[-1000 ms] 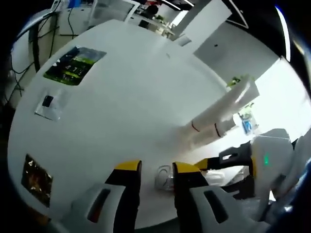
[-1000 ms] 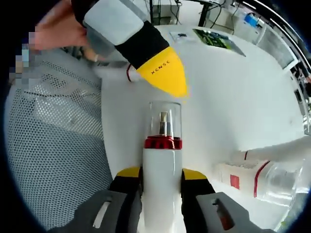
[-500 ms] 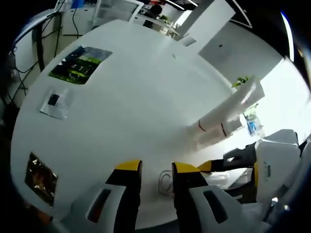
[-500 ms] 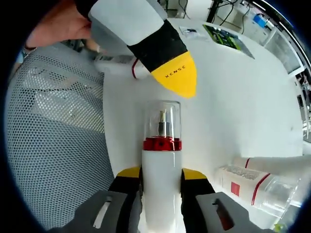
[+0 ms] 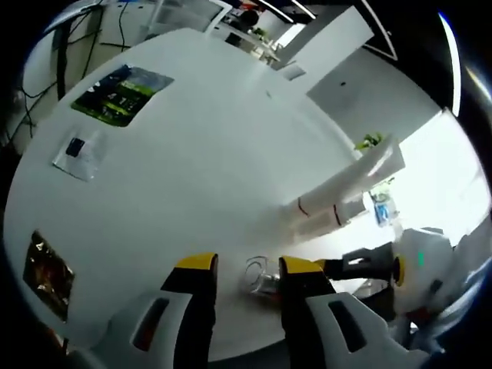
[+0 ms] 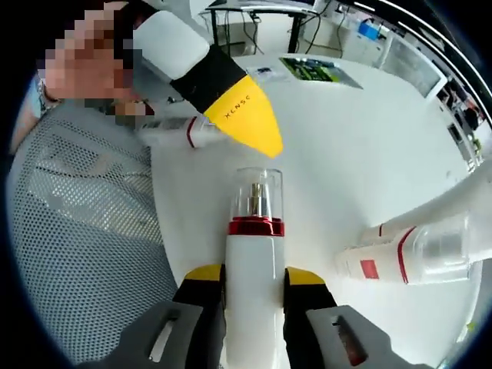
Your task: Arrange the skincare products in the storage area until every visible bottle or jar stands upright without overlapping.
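White plastic is showing between the right gripper [image 6: 254, 278] jaws, which are clenching the body of a pump bottle [image 6: 254, 269]; its red collar and clear cap are pointing away along the jaws over the white table [image 6: 330, 146]. Just to the right of it in the right gripper view, a second bottle [image 6: 400, 254] with a red band and clear cap is lying on its side, touching a longer white tube [image 6: 450, 204] behind it. Beyond the pump bottle, the left gripper [image 6: 234, 119] is reaching in from the left with its yellow tip over a small tube [image 6: 181, 132] lying near the table edge, beside a grey mesh chair [image 6: 77, 246].

In the left gripper view, the left gripper [image 5: 244, 270] jaws are standing apart, and a clear cap [image 5: 258, 278] is lying between them; I cannot tell whether they are touching it. Further out, two bottles [image 5: 330, 207] are lying side by side, and a green packet [image 5: 115, 94] is resting far off
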A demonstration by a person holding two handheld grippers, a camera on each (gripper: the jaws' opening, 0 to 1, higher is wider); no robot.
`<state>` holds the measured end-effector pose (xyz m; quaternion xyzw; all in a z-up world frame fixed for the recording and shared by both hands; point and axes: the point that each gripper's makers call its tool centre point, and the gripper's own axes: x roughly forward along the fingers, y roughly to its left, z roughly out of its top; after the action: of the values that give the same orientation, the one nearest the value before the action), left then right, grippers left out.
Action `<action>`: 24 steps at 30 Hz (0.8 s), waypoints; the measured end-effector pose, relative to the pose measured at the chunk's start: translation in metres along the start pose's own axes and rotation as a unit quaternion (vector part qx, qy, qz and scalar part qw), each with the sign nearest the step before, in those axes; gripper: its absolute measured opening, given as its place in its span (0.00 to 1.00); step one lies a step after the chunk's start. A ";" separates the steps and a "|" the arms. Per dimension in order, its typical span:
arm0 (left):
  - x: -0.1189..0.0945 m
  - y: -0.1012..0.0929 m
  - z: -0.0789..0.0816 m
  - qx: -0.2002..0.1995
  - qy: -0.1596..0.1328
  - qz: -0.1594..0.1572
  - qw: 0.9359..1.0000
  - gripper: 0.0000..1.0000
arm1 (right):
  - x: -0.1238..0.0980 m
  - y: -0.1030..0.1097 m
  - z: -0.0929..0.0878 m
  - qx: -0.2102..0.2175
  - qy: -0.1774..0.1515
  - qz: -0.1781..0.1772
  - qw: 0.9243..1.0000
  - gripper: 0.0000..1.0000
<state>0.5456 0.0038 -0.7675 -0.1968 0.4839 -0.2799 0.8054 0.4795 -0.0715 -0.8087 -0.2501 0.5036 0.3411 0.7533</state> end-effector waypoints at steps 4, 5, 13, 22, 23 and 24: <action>0.004 -0.007 -0.007 0.001 0.019 -0.016 1.000 0.32 | -0.003 -0.002 0.000 0.022 -0.027 0.001 0.999 0.21; 0.005 -0.009 -0.011 0.007 0.026 -0.020 0.999 0.33 | -0.004 -0.003 0.001 0.028 -0.033 0.004 0.999 0.21; 0.011 -0.023 -0.021 -0.017 0.049 -0.061 0.997 0.46 | -0.017 -0.005 0.016 0.030 -0.099 -0.002 0.995 0.21; 0.012 -0.050 -0.030 -0.048 0.077 -0.141 0.986 0.39 | -0.030 0.002 0.049 0.044 -0.191 0.004 0.981 0.21; 0.012 -0.052 -0.030 -0.046 0.078 -0.144 0.985 0.38 | -0.033 0.004 0.055 0.038 -0.208 0.002 0.977 0.21; 0.011 -0.055 -0.029 -0.045 0.074 -0.151 0.985 0.36 | -0.035 0.006 0.059 0.032 -0.216 0.000 0.976 0.21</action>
<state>0.5101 -0.0469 -0.7556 -0.2822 0.5187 -0.3901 0.7065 0.5006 -0.0344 -0.7547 -0.1456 0.3396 0.3708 0.8520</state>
